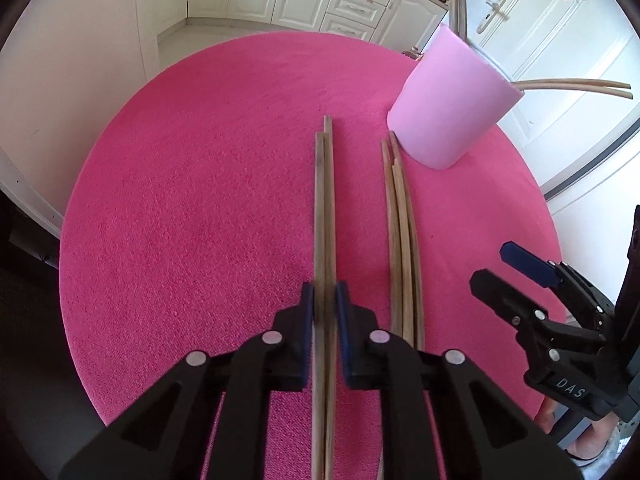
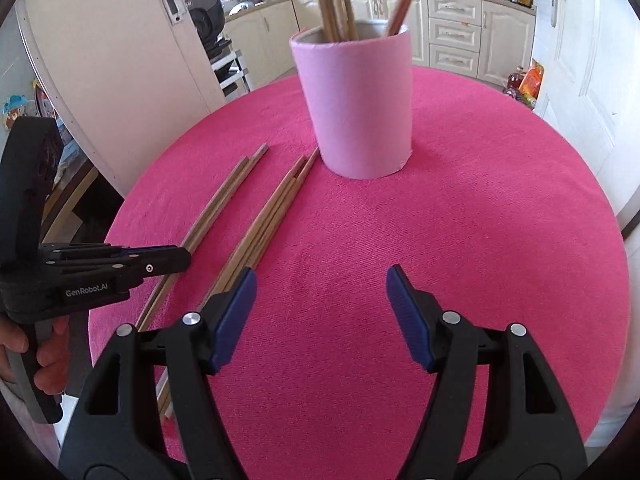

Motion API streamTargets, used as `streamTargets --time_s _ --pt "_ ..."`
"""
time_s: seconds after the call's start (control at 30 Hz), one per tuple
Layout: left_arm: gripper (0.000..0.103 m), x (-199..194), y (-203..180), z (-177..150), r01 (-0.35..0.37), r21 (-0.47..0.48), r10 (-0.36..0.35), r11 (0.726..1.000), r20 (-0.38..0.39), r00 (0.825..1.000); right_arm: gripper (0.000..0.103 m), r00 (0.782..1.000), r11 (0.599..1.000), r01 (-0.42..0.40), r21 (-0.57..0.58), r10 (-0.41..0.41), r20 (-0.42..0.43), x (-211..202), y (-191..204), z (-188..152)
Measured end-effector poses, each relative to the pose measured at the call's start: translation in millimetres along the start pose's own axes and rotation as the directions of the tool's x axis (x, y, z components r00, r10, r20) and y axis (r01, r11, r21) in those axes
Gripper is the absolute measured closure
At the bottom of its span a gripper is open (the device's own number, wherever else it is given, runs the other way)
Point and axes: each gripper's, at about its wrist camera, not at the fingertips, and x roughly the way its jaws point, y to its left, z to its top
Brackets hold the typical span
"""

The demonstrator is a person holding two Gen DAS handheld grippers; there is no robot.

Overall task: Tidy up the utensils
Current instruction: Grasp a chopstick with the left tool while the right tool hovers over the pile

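Observation:
Two wooden chopsticks (image 1: 324,200) lie side by side on the round pink table (image 1: 180,220), and my left gripper (image 1: 324,304) is shut on their near part. Just to their right lie several more chopsticks (image 1: 400,220) in a loose bundle, their far ends close to the pink cup (image 1: 448,108). In the right wrist view the cup (image 2: 356,100) stands upright with several chopsticks (image 2: 332,0) in it. My right gripper (image 2: 320,300) hangs open over bare cloth to the right of the bundle (image 2: 272,208), with nothing between its fingers. The left gripper (image 2: 176,258) shows side-on over the gripped pair (image 2: 224,200).
The table's edge (image 2: 600,320) curves close around on all sides. Cream kitchen cabinets (image 2: 452,28) line the far wall, with a white door (image 2: 568,60) to the right. A person's hand (image 2: 44,360) holds the left gripper's handle at the left edge.

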Motion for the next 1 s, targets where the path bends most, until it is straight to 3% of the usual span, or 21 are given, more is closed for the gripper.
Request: streamTargets --time_s 0.17,0.5,0.6,0.67,0.73,0.93,1.0 --pt "0.083 -5 6 -6 0.009 -0.010 -0.009 1.000 0.003 1.000 0.036 1.000 1.000 0.004 -0.003 -0.004 -0.018 4 6 3" --pt "0.083 -6 7 -6 -0.050 0.025 0.050 0.998 0.004 0.999 0.036 0.999 1.000 0.019 -0.009 -0.020 -0.036 8 10 5" --pt "0.083 0 -3 -4 -0.096 0.073 0.097 0.993 -0.006 0.995 0.036 0.997 0.999 0.038 -0.004 -0.038 -0.063 13 11 8" --pt "0.087 4 -15 -2 -0.175 0.126 0.176 0.976 0.003 0.984 0.036 0.995 0.999 0.044 -0.003 -0.044 -0.092 18 12 10" --pt "0.093 6 -20 0 -0.203 0.130 0.203 0.971 0.006 0.979 0.036 0.992 0.999 0.046 -0.006 -0.047 -0.114 21 14 13" --pt "0.097 0 -8 1 -0.137 0.049 0.136 0.989 0.027 0.990 0.037 0.987 1.000 0.017 0.001 -0.016 -0.160 26 22 22" --pt "0.097 -4 -5 1 -0.117 0.032 0.116 0.993 0.040 0.993 0.042 0.984 0.999 0.042 -0.013 -0.043 -0.173 30 26 23"
